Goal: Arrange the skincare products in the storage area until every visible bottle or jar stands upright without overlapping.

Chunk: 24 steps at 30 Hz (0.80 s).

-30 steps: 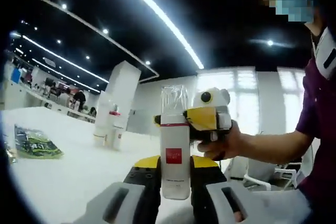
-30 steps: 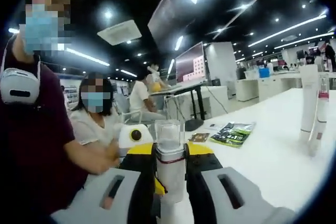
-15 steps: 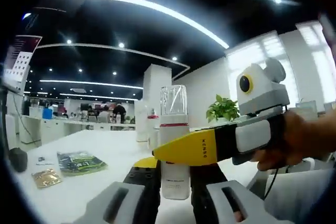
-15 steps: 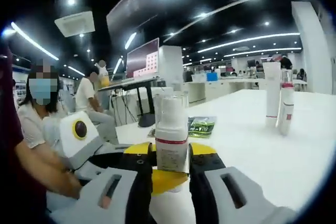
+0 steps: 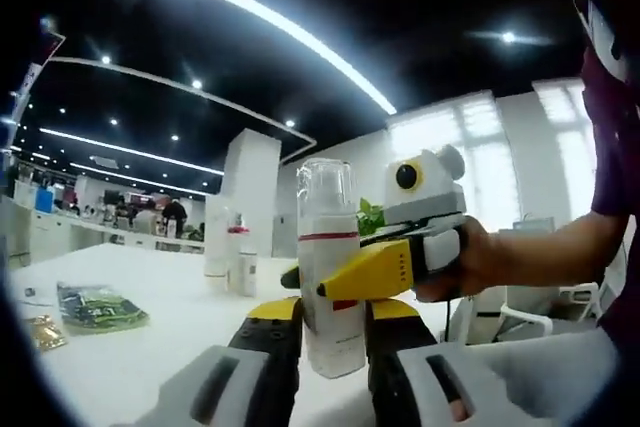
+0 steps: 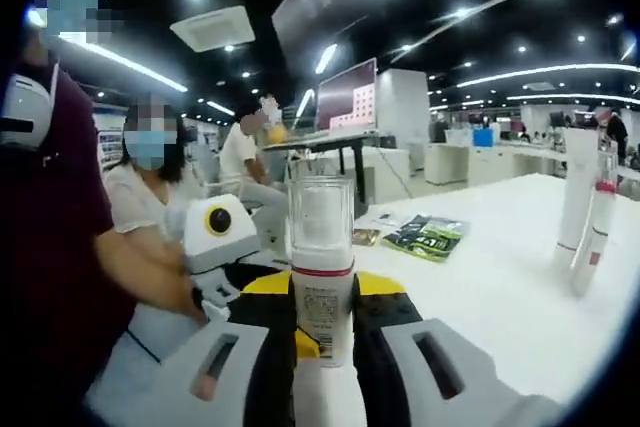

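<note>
A white bottle with a clear cap and a red band (image 5: pixel 330 277) stands upright between my left gripper's (image 5: pixel 333 347) black-and-yellow jaws, which press its sides. My right gripper (image 5: pixel 330 277) reaches in from the right, one yellow jaw across the bottle's front and a dark tip behind it. In the right gripper view the same bottle (image 6: pixel 322 277) sits clamped between my right gripper's (image 6: pixel 322 332) jaws, and my left gripper (image 6: pixel 222 247) comes in from the left. Two more white tubes with red bands (image 5: pixel 230 252) stand upright together farther back on the white table (image 5: pixel 150 347); they are also at the right edge (image 6: pixel 585 212).
A green packet (image 5: pixel 95 307) and a small gold packet (image 5: pixel 40 332) lie flat on the table; the green packet (image 6: pixel 425 235) lies past the bottle. A hand (image 5: pixel 480 257) holds the right gripper. A seated person (image 6: pixel 150 207) is left of the table.
Both views have swung round with the hands. The bottle stays between both pairs of jaws, and the right gripper's yellow jaw now sits lower across it.
</note>
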Tool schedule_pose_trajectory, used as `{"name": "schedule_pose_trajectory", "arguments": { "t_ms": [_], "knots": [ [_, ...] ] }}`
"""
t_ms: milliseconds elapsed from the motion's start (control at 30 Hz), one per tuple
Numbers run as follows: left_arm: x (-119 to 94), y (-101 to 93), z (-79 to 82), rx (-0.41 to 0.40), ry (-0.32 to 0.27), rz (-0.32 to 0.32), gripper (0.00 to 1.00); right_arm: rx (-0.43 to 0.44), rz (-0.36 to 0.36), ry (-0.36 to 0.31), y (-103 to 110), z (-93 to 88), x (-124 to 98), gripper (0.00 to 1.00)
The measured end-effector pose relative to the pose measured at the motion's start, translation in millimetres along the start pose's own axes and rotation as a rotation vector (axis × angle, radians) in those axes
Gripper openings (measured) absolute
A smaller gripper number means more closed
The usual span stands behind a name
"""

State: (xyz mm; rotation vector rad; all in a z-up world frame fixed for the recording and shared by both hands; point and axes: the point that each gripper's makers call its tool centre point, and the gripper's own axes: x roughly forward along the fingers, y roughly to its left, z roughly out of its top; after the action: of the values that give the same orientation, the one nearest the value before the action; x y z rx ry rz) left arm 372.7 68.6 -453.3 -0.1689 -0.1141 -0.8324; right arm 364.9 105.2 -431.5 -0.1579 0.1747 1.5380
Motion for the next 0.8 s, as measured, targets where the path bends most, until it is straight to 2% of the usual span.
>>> {"name": "schedule_pose_trajectory", "arguments": {
  "t_ms": [67, 167, 267, 300, 333, 367, 467, 500, 567, 633, 733, 767, 800],
  "knots": [
    [1, -2.6, -2.5, -0.032, 0.009, -0.034, 0.24, -0.008, 0.031, 0.015, 2, -0.4, -2, 0.19],
    [1, -5.4, -3.7, -0.033, 0.014, -0.052, 0.24, -0.013, 0.06, 0.01, 4, 0.0, -3, 0.19],
    [0, -4.8, -3.9, -0.025, 0.021, -0.036, 0.23, -0.003, 0.039, -0.014, 3, -0.8, 0, 0.19],
    [-2, -2.3, -5.0, -0.045, 0.03, -0.021, 0.23, -0.001, 0.028, -0.022, 2, -1.1, 1, 0.19],
    [-2, 1.0, -4.4, -0.032, 0.026, -0.001, 0.23, -0.008, -0.007, -0.044, -1, 1.0, 3, 0.19],
    [-3, 8.8, -3.7, -0.003, 0.025, 0.048, 0.23, -0.009, -0.052, -0.062, -7, 1.8, 4, 0.19],
    [-4, 19.4, -7.1, 0.035, 0.047, 0.12, 0.23, 0.072, -0.136, -0.07, -14, -4.1, 6, 0.2],
    [-5, 24.7, -8.3, 0.061, 0.059, 0.155, 0.22, 0.085, -0.185, -0.07, -18, -6.6, 7, 0.22],
    [-7, 31.3, -10.7, 0.085, 0.079, 0.21, 0.22, 0.049, -0.288, -0.065, -24, -7.7, 6, 0.24],
    [-6, 33.0, -9.6, 0.092, 0.075, 0.231, 0.22, 0.032, -0.361, -0.084, -24, -4.4, 6, 0.24],
    [-7, 37.3, -9.4, 0.094, 0.075, 0.248, 0.22, 0.032, -0.371, -0.103, -19, -2.9, 10, 0.27],
    [-8, 39.3, -10.5, 0.084, 0.079, 0.257, 0.22, 0.041, -0.429, -0.107, -24, -4.5, 8, 0.29],
    [-8, 41.1, -10.4, 0.047, 0.079, 0.263, 0.22, 0.058, -0.425, -0.118, -23, -5.0, 9, 0.29]
  ]
}}
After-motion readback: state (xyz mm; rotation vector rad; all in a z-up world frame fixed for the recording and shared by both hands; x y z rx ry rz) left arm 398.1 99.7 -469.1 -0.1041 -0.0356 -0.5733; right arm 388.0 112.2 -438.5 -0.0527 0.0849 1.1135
